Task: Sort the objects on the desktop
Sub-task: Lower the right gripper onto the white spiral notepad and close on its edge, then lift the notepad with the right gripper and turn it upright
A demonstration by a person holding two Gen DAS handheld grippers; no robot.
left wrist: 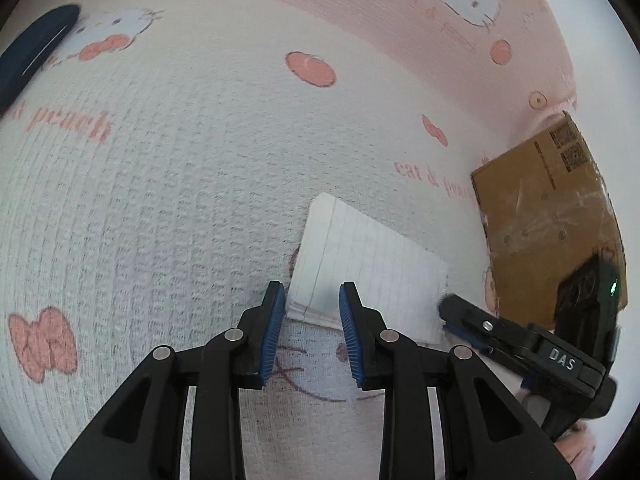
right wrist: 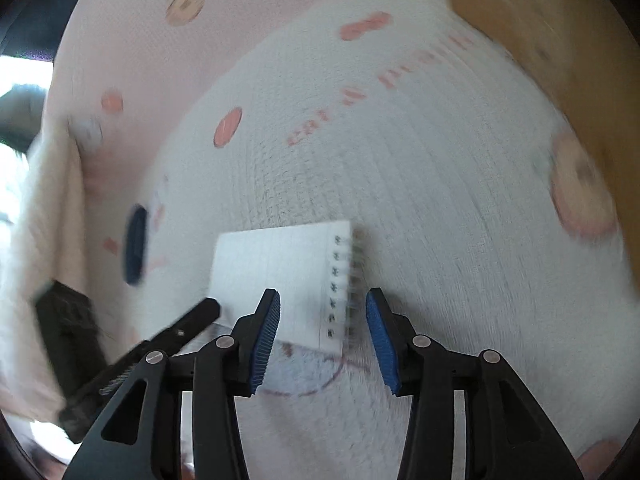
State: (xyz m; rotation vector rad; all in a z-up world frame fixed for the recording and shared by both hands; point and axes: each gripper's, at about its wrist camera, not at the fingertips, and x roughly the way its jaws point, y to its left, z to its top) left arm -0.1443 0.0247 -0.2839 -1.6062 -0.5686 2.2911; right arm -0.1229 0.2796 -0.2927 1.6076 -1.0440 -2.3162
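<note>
Low in the left wrist view, the left gripper [left wrist: 312,320] has its blue-padded fingers spread apart with nothing between them, their tips hovering at the near edge of a small lined notepad [left wrist: 368,264]. The notepad lies flat on the towel [left wrist: 168,208], a white ribbed cloth printed with cartoon cats, pink bows and dots, just below the middle of the frame. At the lower right of that view the right gripper [left wrist: 448,312] reaches in, its tip touching the notepad's right-hand edge.

In the blurred right wrist view, the right gripper [right wrist: 324,332] is likewise spread wide and empty, straddling the spiral-bound side of the notepad [right wrist: 280,272] at lower centre; whether the pads touch it, I cannot tell. The left gripper [right wrist: 200,312] pokes in from the lower left toward the pad's corner.

A cardboard box [left wrist: 548,224] sits at the right edge of the left view, near the notepad. A dark blue oblong object [left wrist: 36,52] rests at the upper left on the towel, well apart.
</note>
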